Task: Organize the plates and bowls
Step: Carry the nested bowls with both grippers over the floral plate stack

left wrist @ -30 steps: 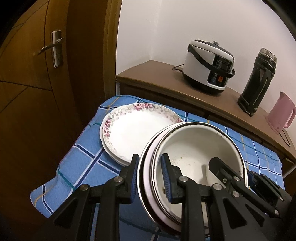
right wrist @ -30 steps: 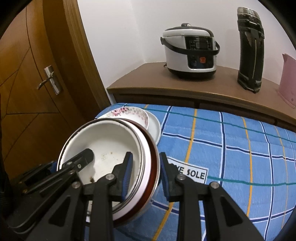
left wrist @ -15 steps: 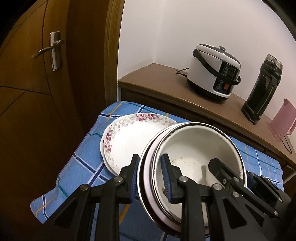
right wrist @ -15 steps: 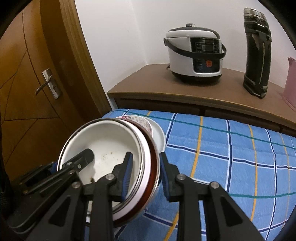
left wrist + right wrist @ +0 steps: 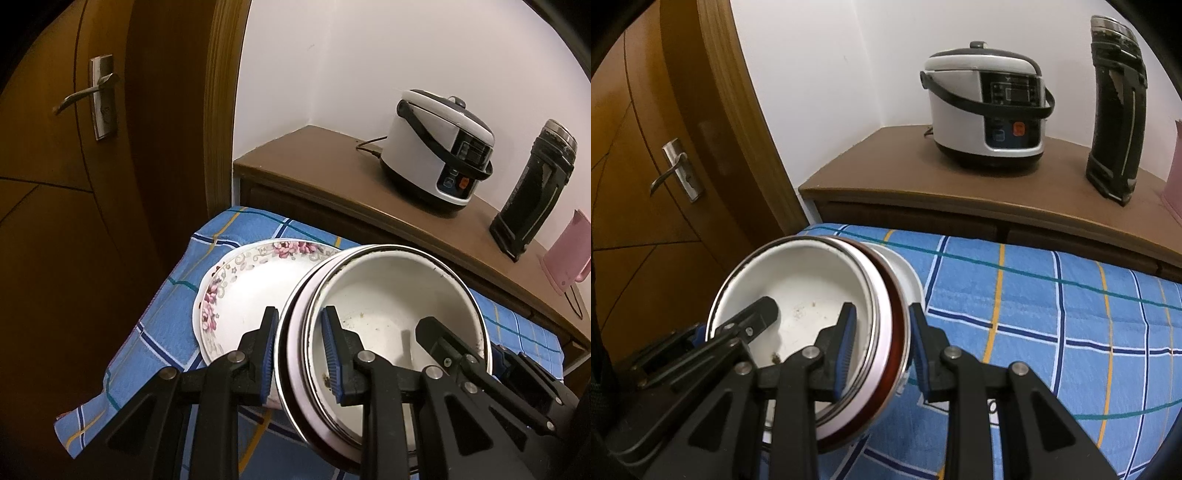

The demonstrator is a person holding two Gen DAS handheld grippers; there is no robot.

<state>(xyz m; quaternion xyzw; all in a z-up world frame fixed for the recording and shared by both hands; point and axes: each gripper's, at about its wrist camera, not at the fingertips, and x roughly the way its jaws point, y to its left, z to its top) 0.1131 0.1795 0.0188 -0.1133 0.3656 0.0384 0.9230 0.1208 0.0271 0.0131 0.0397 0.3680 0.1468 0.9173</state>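
Note:
A stack of nested bowls (image 5: 388, 295), white enamel inside pink and dark-red ones, hangs tilted above the blue checked tablecloth (image 5: 173, 306). My left gripper (image 5: 299, 319) is shut on the stack's left rim, one pad inside and one outside. On the opposite rim my right gripper (image 5: 881, 314) is shut the same way around the bowl stack (image 5: 805, 284). Each gripper shows in the other's view: the right gripper (image 5: 465, 343) and the left gripper (image 5: 733, 317). A floral plate (image 5: 251, 291) lies on the cloth, partly hidden behind the bowls; in the right wrist view only the plate's edge (image 5: 908, 280) shows.
A wooden sideboard (image 5: 886, 177) behind the table carries a rice cooker (image 5: 986, 110), a black flask (image 5: 1115, 110) and a pink kettle (image 5: 569, 258). A wooden door (image 5: 55, 184) with a metal handle stands left. The cloth's left edge (image 5: 122, 350) drops off beside the plate.
Both grippers have carried the bowl stack forward towards the sideboard. The stack now covers more of the floral plate. Neither grip has changed.

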